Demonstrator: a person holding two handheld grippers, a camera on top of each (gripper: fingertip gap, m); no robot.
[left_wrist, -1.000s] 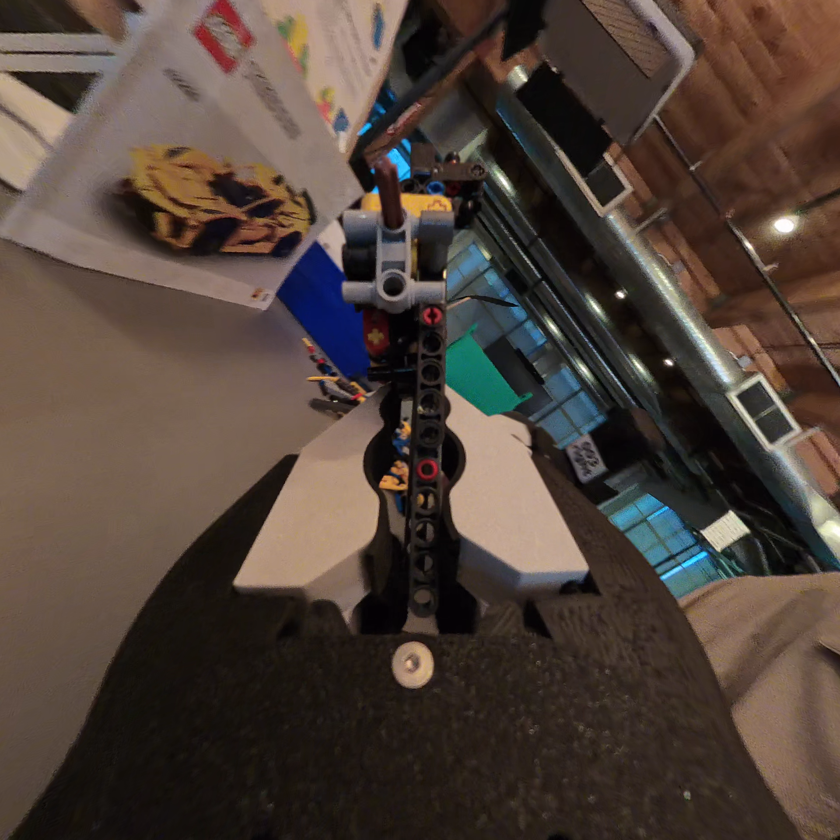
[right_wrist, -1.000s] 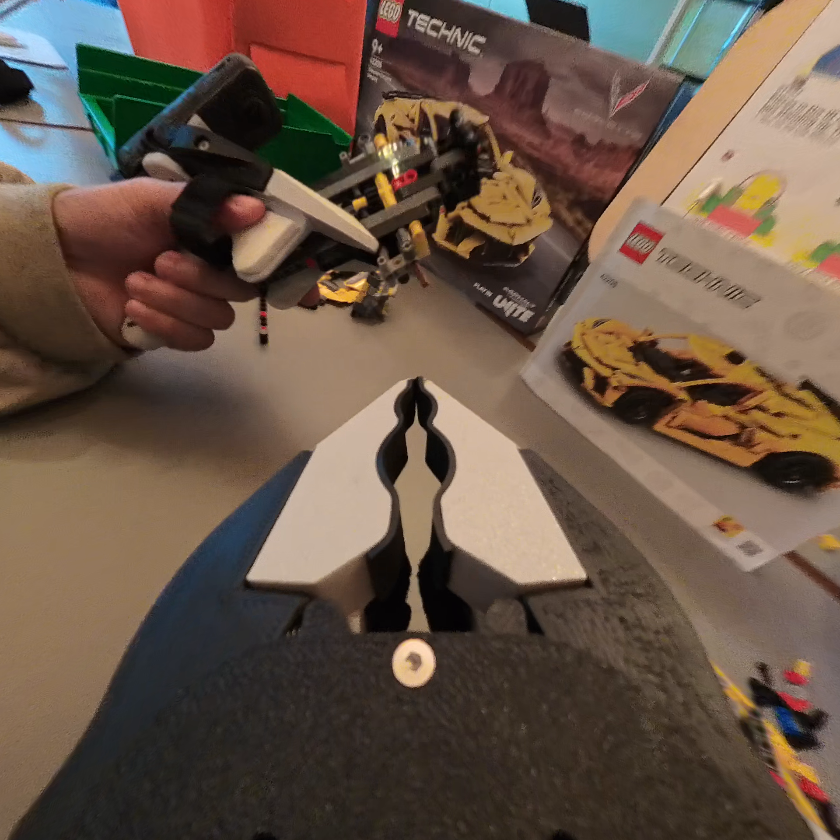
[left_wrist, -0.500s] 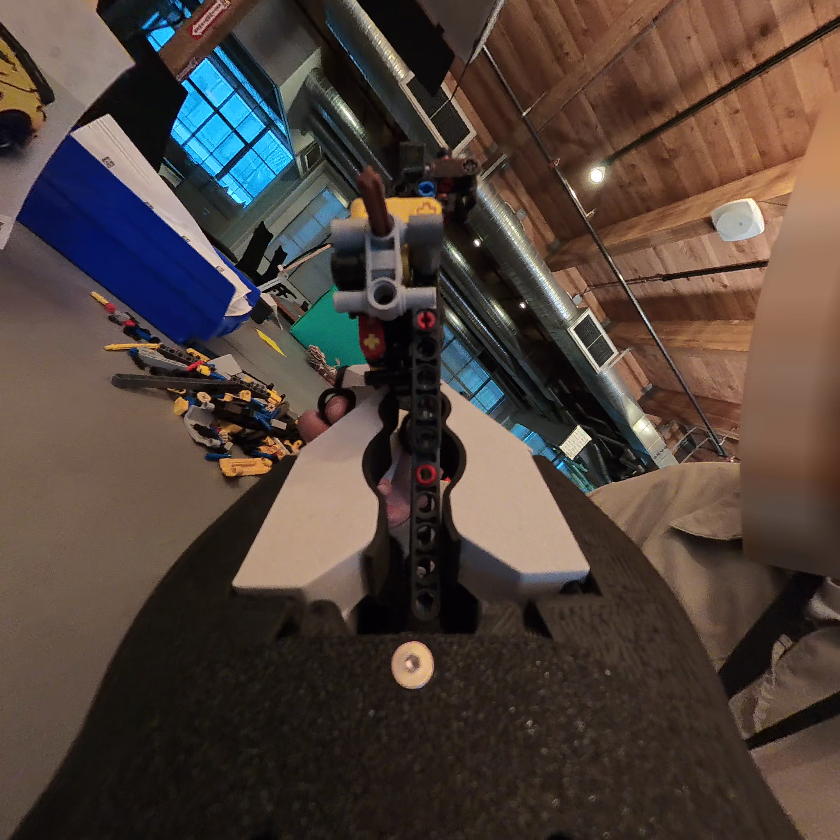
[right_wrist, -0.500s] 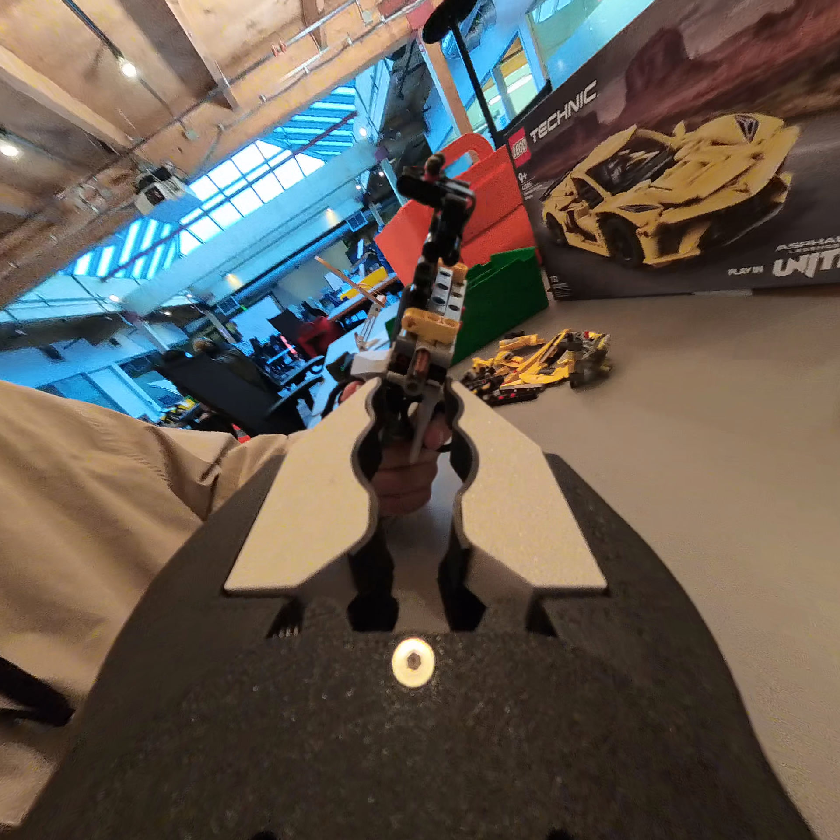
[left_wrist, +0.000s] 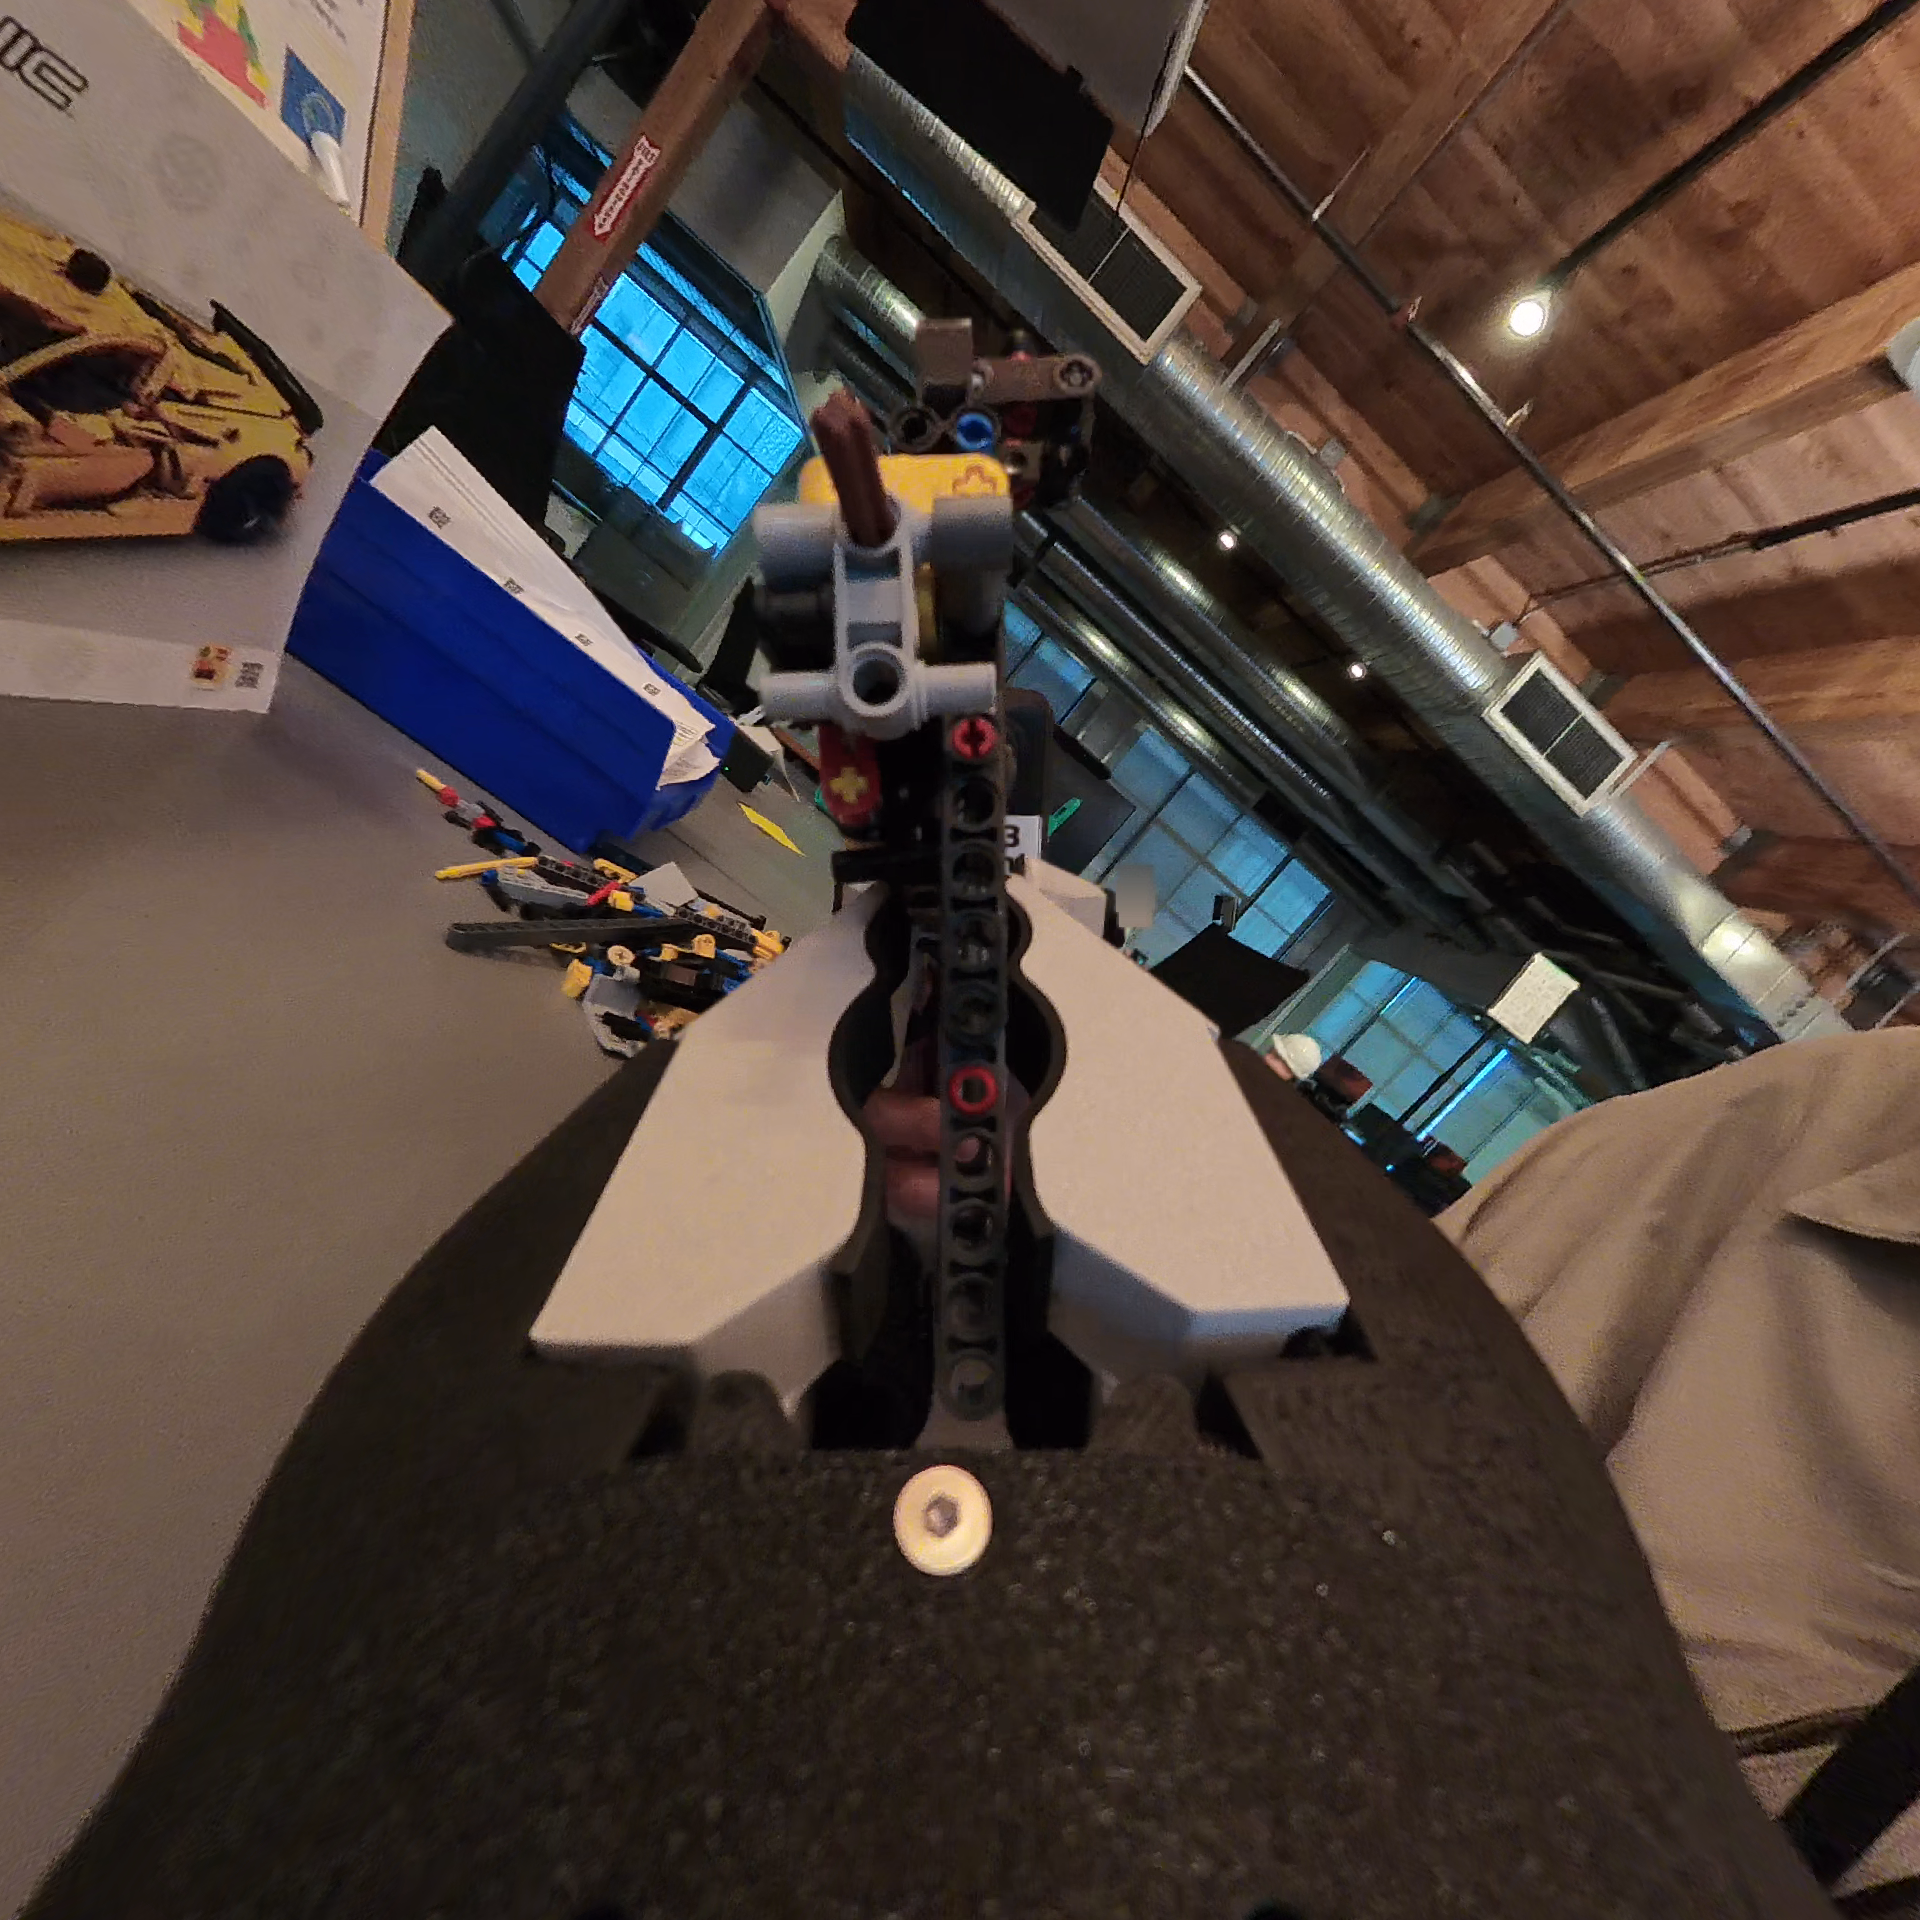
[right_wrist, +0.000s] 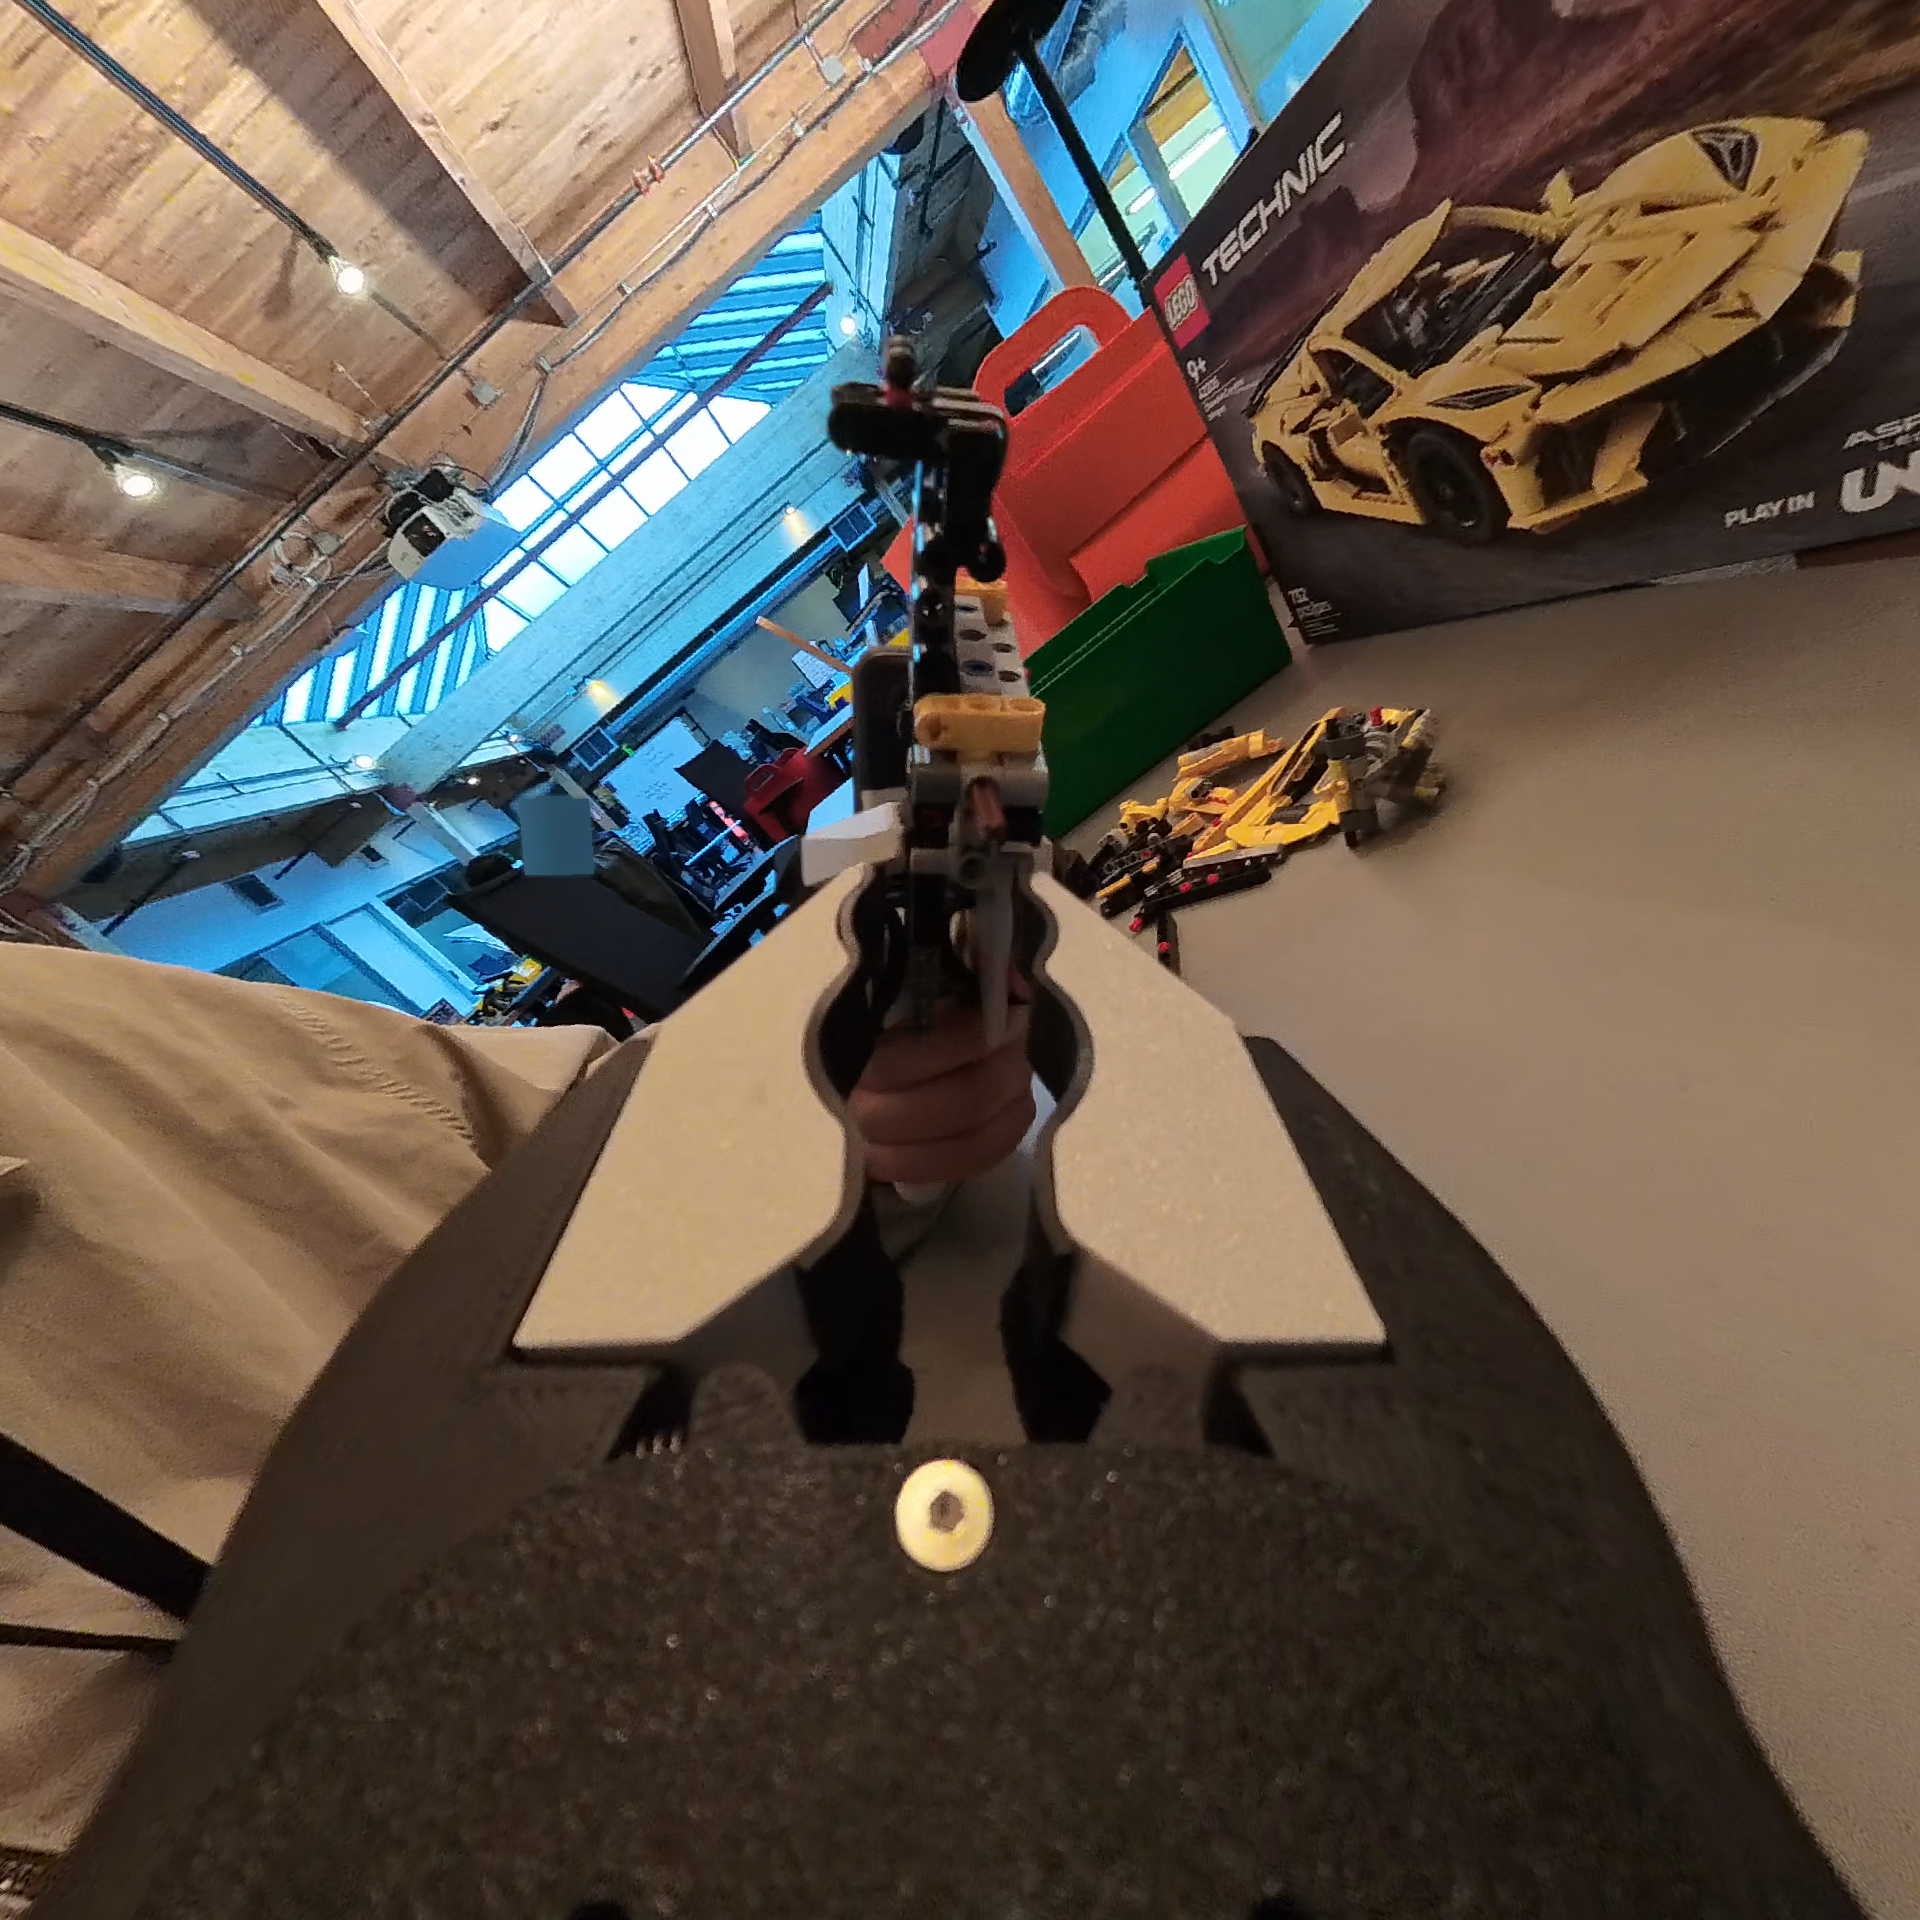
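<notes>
My left gripper (left_wrist: 951, 904) is shut on a toy brick assembly (left_wrist: 971, 1039), gripping its long black holed beam, and holds it up above the grey table (left_wrist: 208, 1091). A grey connector (left_wrist: 878, 675), a brown axle (left_wrist: 857, 468) and a yellow piece sit at its far end. In the right wrist view the same assembly (right_wrist: 956, 582) stands upright just ahead. My right gripper (right_wrist: 951, 888) is open, and the assembly's grey lower end lies between its fingertips. I cannot tell whether they touch it. A hand (right_wrist: 935, 1122) shows behind the gap.
A box with a yellow car picture (right_wrist: 1558, 343), a red bin (right_wrist: 1091, 447) and a green bin (right_wrist: 1153, 675) stand at the back. Loose pieces (right_wrist: 1278, 810) lie near them. An instruction booklet (left_wrist: 135, 416), a blue bin (left_wrist: 488, 665) and more pieces (left_wrist: 623, 935) lie left. A beige sleeve (left_wrist: 1714, 1351) is at the right. Left and right tips are no more than a few centimetres apart.
My right gripper opened, tilted upward and closed in on the assembly, whose end now sits between its fingertips. My left gripper kept its grip and turned the assembly upright.
</notes>
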